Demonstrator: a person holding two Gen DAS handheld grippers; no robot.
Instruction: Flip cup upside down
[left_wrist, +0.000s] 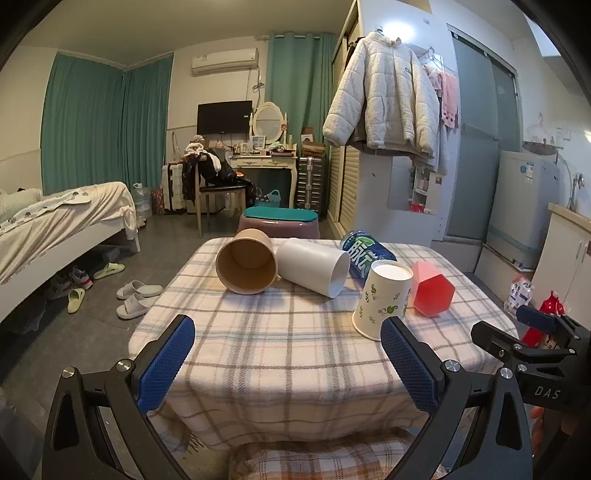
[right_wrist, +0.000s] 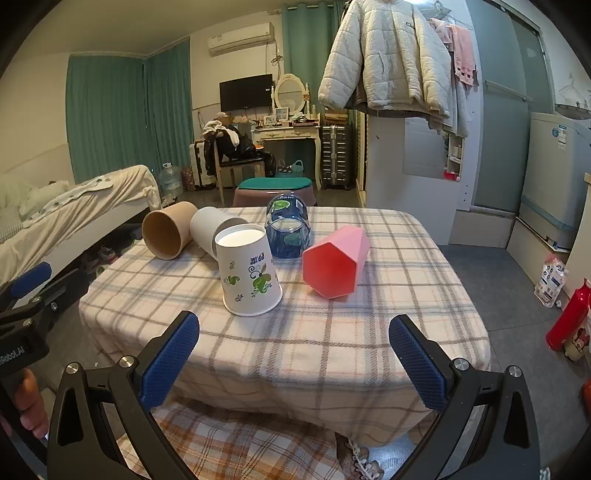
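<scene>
5 cups sit on the plaid-covered counter (right_wrist: 332, 350): 1 floral paper cup (right_wrist: 249, 273) already standing mouth-down with its base up, and 4 lying on their sides, namely 1 brown paper cup (right_wrist: 168, 230), 1 white cup (right_wrist: 210, 227), 1 blue printed cup (right_wrist: 288, 229) and 1 pink hexagonal cup (right_wrist: 334, 262). Judging by what is left to flip, the pink hexagonal cup looks the likeliest next target; it lies ahead of the right gripper (right_wrist: 293, 354), between its finger lines and slightly right of centre, with its long axis running away and to the right and its closed base toward the camera. The right gripper is nearer to it than the left gripper (left_wrist: 288, 363), which sees it far right, behind the floral cup. Both jaws are spread wide and hold nothing, hovering short of the counter's near edge.
</scene>
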